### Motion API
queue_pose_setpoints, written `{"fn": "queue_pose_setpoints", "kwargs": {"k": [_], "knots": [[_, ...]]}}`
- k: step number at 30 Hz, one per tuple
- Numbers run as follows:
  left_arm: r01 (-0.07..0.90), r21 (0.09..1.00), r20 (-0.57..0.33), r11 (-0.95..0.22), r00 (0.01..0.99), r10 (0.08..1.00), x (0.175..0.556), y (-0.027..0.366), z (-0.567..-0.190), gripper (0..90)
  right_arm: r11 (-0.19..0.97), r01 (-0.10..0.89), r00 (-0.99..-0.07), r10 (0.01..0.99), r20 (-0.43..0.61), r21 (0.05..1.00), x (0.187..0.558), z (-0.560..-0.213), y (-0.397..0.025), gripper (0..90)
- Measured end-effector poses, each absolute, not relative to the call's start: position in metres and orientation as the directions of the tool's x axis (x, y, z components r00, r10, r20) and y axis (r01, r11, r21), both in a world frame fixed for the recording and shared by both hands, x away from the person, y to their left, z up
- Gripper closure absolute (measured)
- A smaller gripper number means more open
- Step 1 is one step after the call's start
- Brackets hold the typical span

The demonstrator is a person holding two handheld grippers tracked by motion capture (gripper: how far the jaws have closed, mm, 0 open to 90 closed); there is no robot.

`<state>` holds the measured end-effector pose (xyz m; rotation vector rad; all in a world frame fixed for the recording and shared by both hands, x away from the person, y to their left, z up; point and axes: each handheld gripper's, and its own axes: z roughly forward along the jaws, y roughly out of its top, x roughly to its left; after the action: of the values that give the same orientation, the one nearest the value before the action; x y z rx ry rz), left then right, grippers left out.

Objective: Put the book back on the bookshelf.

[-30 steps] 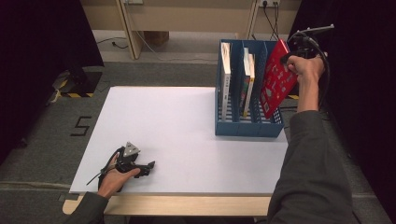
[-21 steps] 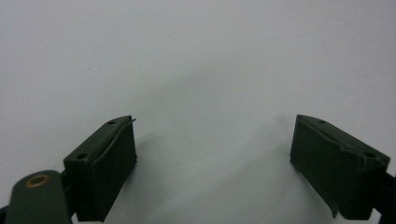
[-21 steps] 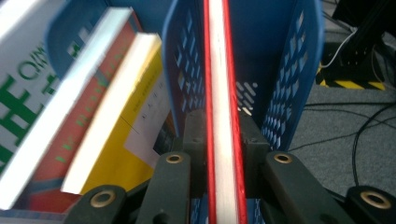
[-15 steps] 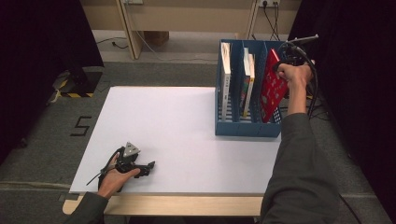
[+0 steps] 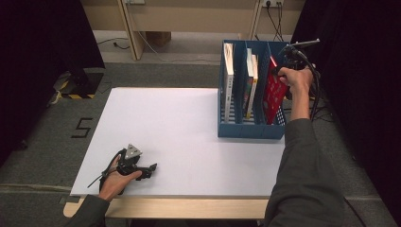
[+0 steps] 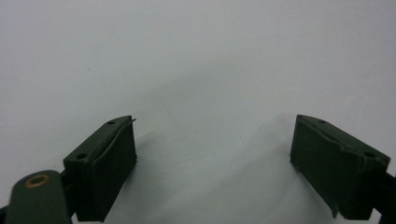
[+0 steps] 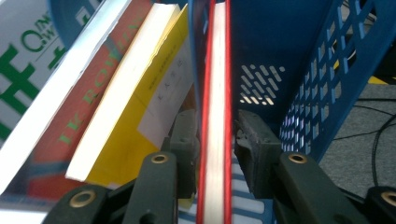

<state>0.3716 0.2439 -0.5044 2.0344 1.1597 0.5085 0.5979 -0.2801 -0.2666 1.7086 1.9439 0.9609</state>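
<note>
The right gripper (image 7: 215,135) clamped its jaws on the edge of the red book (image 7: 217,84), which stood in the rightmost compartment of the blue file rack (image 5: 250,130) at the table's (image 5: 189,127) far right. The left gripper (image 6: 215,158) rested near the table's front left edge, jaws spread apart and empty.

Even overhead light; white table (image 5: 189,137) bright, surroundings near black. Soft shadows under jaws. Slight blur, close book edges soft.
</note>
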Motion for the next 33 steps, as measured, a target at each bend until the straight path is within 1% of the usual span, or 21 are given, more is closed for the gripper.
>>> {"fn": "queue_pose_setpoints", "kwargs": {"k": [4, 11, 17, 22, 26, 28, 33], "knots": [[0.570, 0.752, -0.016, -0.329, 0.516, 0.857, 0.372, 0.244, -0.504, 13.2, 0.034, 0.709, -0.216, 0.961, 0.171, 0.704, 0.590, -0.265, -0.284, 61.5], [0.571, 0.752, -0.016, -0.329, 0.516, 0.857, 0.372, 0.244, -0.504, 13.1, 0.079, 0.699, -0.276, 0.947, 0.166, 0.710, 0.565, -0.266, -0.290, 53.6], [0.571, 0.752, -0.017, -0.329, 0.515, 0.857, 0.372, 0.244, -0.504, 13.1, 0.126, 0.676, -0.337, 0.929, 0.153, 0.727, 0.538, -0.267, -0.296, 53.7], [0.571, 0.752, -0.016, -0.330, 0.515, 0.857, 0.372, 0.244, -0.504, 13.1, 0.126, 0.664, -0.349, 0.924, 0.156, 0.737, 0.521, -0.277, -0.307, 56.5], [0.572, 0.752, -0.018, -0.328, 0.515, 0.857, 0.372, 0.244, -0.504, 13.1, 0.130, 0.666, -0.367, 0.914, 0.171, 0.735, 0.512, -0.286, -0.313, 58.4], [0.572, 0.752, -0.019, -0.327, 0.515, 0.857, 0.372, 0.244, -0.504, 13.1, 0.148, 0.660, -0.381, 0.911, 0.158, 0.736, 0.509, -0.291, -0.313, 59.9], [0.572, 0.752, -0.019, -0.327, 0.515, 0.857, 0.372, 0.244, -0.504, 13.1, 0.157, 0.668, -0.377, 0.914, 0.150, 0.727, 0.507, -0.309, -0.311, 63.5]]}}
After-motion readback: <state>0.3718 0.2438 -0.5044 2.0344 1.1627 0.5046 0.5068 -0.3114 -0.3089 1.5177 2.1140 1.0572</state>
